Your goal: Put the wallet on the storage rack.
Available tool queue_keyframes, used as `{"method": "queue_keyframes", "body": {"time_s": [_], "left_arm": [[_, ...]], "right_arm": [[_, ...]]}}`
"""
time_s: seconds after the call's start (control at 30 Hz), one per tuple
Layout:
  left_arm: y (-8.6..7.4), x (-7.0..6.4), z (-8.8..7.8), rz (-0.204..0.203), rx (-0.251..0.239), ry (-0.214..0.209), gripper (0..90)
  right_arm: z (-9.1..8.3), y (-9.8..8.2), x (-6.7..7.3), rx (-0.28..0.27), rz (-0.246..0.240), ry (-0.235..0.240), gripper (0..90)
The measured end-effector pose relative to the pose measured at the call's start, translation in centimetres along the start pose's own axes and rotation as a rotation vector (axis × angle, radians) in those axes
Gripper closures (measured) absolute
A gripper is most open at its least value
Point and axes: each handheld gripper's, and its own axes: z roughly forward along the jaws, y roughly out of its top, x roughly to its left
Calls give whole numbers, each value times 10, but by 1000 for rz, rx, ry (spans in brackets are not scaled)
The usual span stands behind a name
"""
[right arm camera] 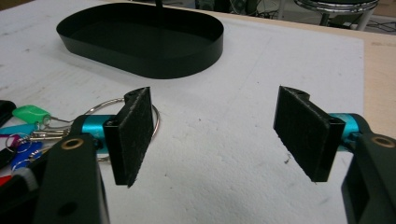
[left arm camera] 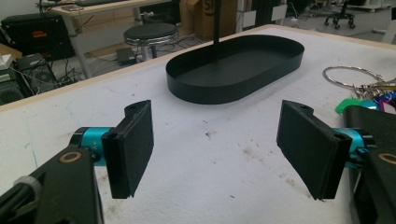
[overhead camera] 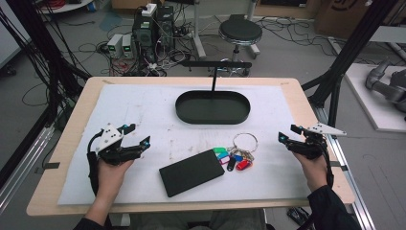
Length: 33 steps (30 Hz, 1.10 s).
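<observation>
Resting on the white mat [overhead camera: 143,110], the left gripper [overhead camera: 135,134] at eight o'clock and the right gripper [overhead camera: 289,133] at four o'clock both stand wide open, holding nothing. Between them lie a bunch of keys [overhead camera: 237,154] and, touching it, a black case [overhead camera: 192,172]. At twelve o'clock sits an oval black tray [overhead camera: 212,118].

Even, diffuse overhead lighting is seen in the high view, where the white mat [overhead camera: 143,110] is rendered bright and only soft, short shadows are cast around the black oval tray [overhead camera: 212,107]; the floor beyond the tray is dimmer. In both gripper views the tray [left arm camera: 233,70] is imaged with mild softness, while faint glare is carried by the key ring [left arm camera: 348,77] beside it. Background furniture behind the tray is slightly blurred, and all frames are marked by low resolution.
</observation>
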Motion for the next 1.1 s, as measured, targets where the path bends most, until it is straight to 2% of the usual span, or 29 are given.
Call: {"method": "queue_keyframes", "body": {"time_s": [0.07,0.27,0.43,0.53,0.7,0.9,1.1], "left_arm": [[0,-3,0,9,10,-8,275],[2,-6,0,-7,12,-17,267],[1,-7,-1,-33,16,-12,267],[1,-9,-2,-30,18,-13,267],[3,-13,-2,-42,17,-26,267],[7,-23,-6,-38,45,-35,267],[3,-34,-12,-65,71,-45,267]], "right_arm": [[0,0,0,1,-5,-7,306],[4,0,-1,32,-5,-25,301],[4,0,-1,35,-18,-35,305],[2,0,1,39,-34,-46,306],[2,0,1,46,-34,-51,306],[2,0,1,50,-34,-51,306],[3,0,1,46,-40,-57,306]]}}
